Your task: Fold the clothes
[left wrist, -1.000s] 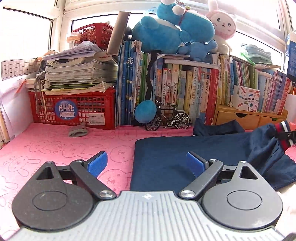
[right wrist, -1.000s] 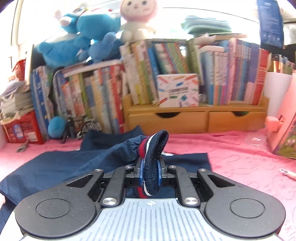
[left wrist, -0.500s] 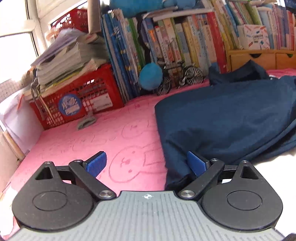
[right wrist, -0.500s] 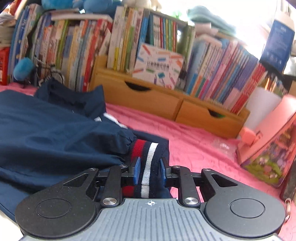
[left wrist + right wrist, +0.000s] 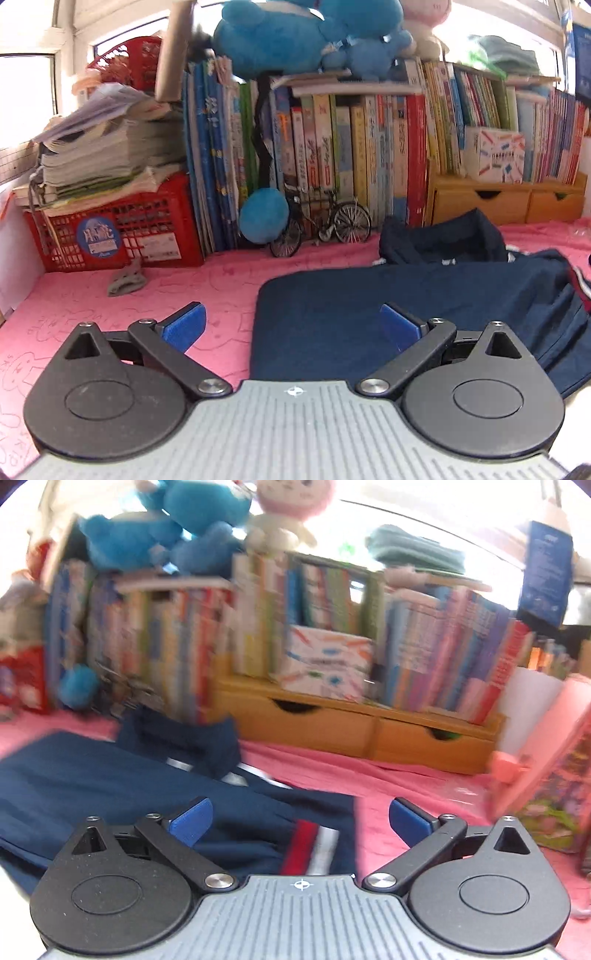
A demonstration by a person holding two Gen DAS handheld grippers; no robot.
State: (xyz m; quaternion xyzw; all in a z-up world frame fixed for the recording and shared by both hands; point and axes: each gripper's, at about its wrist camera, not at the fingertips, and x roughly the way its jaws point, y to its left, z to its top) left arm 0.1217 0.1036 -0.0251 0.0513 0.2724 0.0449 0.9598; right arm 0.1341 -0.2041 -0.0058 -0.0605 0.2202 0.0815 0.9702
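Note:
A navy blue jacket (image 5: 388, 295) lies folded on the pink mat (image 5: 147, 295), its collar bunched at the back. My left gripper (image 5: 291, 326) is open, hovering over the jacket's near left edge with nothing between its blue pads. In the right wrist view the jacket (image 5: 110, 782) spreads to the left, and its sleeve cuff (image 5: 314, 845) with red, white and navy stripes lies flat on the garment. My right gripper (image 5: 301, 821) stands open just above that cuff, not touching it.
A red crate (image 5: 110, 229) under stacked papers stands back left, with a grey rag (image 5: 125, 282) before it. Books, a toy bicycle (image 5: 321, 225) and wooden drawers (image 5: 362, 731) line the back. A pink box (image 5: 546, 768) leans at the right.
My right gripper opened and let go of the striped cuff, which now lies on the jacket. My left gripper tilted back up and stayed open.

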